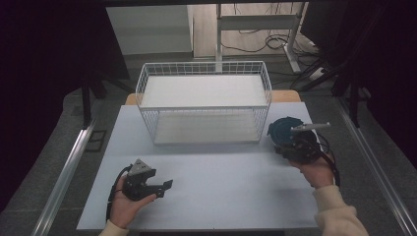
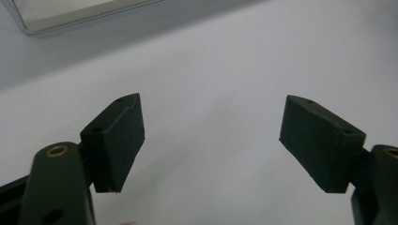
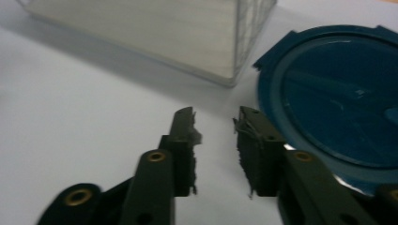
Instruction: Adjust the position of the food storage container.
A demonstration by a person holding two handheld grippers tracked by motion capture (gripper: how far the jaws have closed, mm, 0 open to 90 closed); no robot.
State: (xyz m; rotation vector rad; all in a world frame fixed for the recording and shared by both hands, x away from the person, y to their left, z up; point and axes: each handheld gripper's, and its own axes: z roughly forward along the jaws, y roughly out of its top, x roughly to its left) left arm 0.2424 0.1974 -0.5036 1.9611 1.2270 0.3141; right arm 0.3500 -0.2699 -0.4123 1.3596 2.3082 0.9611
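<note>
Meanwhile, beside the white wire basket, a blue round lid lies on the table (unheld) just right of the empty, narrowed right gripper; left gripper gapes idle; next, probably, regrasping the lid's rim.

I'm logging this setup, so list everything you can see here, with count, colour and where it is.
Wire basket: one, white, far middle of the table, with white panels inside.
Round lid: one, dark blue, flat on the table by the basket's right end.
Table: one, pale grey top.
Cables: several, dark, on the floor behind.
Left gripper: one, black, jaws apart over bare table, nothing between.
Right gripper: one, black, jaws narrowly apart beside the lid, nothing between.
</note>
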